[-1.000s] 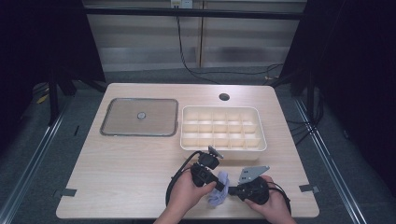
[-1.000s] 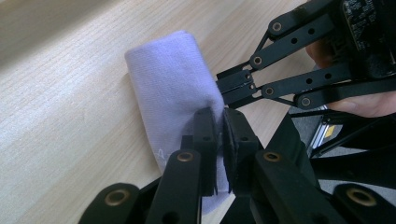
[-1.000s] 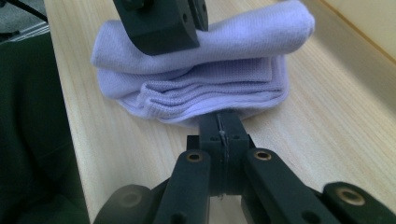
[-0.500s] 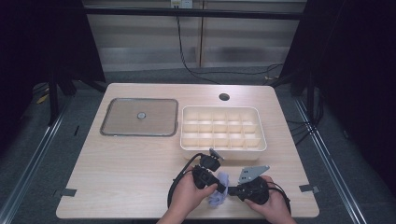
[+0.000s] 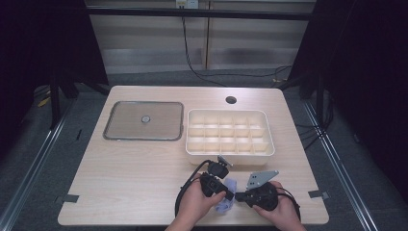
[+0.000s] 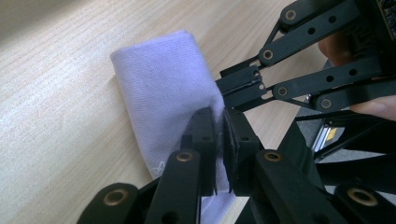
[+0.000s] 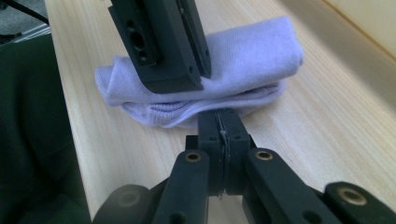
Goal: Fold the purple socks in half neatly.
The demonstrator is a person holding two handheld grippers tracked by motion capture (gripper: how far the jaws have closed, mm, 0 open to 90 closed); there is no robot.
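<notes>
At the near edge of the surface (image 5: 144,168) a person works a folded lilac sock (image 5: 225,201) with 2 tongs, one in each hand. The left tongs (image 6: 219,135) are clenched on the sock: the left gripper view has both black pads pinching a ridge of the knit, the cloth bunched up between them. The right tongs (image 7: 219,122) are also clamped tight, and the right gripper view puts a thin sliver of white fabric in the seam between the pads, right at the ribbed cuff edge underneath the roll. So each tool has its own layer, and I judge that is the point: one holds the upper fold steady while the other catches the lower hem, which is how you would tuck or unroll a sock without fingers. The sock lies flat on the wood, touching it, between the 2 hands and well clear of the tray. The tongs come in from opposite sides, nearly tip to tip, which keeps the cloth taut between them instead of letting it slide. Behind them sits a white divider tray (image 5: 230,150), its compartments bare as far as I can see, probably where the sock goes. The clear lid (image 5: 144,135) lies to its left, set aside so the tray stays reachable.
</notes>
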